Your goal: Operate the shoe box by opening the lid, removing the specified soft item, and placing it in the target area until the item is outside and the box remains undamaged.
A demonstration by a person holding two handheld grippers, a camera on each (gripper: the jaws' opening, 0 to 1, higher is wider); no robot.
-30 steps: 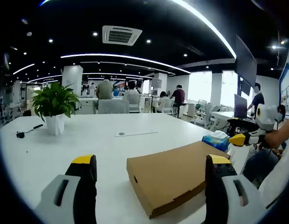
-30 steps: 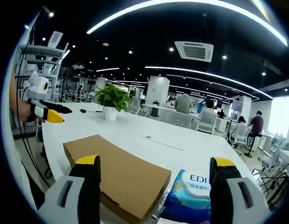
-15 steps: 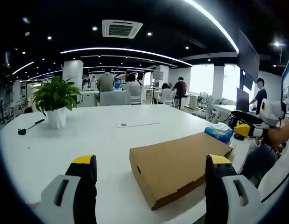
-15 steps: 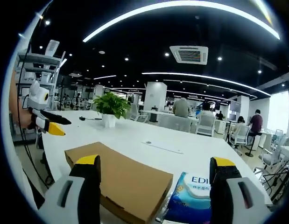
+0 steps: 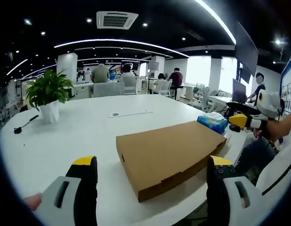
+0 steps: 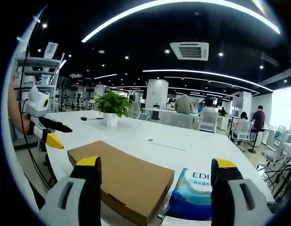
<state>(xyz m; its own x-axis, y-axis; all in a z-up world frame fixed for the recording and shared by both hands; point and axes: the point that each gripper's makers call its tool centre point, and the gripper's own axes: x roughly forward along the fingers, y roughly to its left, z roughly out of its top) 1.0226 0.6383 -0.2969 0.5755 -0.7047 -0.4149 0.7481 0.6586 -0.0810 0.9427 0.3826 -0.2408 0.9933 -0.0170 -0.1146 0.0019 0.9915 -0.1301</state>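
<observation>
since both grippers hang spread wide and empty, the closed shoe box (image 5: 169,153) lies flat on the white worktop (image 5: 84,136) just ahead between left gripper (image 5: 152,188) and right gripper (image 6: 154,188), long axis running between them; tissue pack (image 6: 194,193) touches its right-gripper end.

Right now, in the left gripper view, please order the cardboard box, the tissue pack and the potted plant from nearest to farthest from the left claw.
1. cardboard box, lid shut, just ahead between the jaws.
2. tissue pack, beyond the box's far right corner.
3. potted plant, far left on the white table.
</observation>
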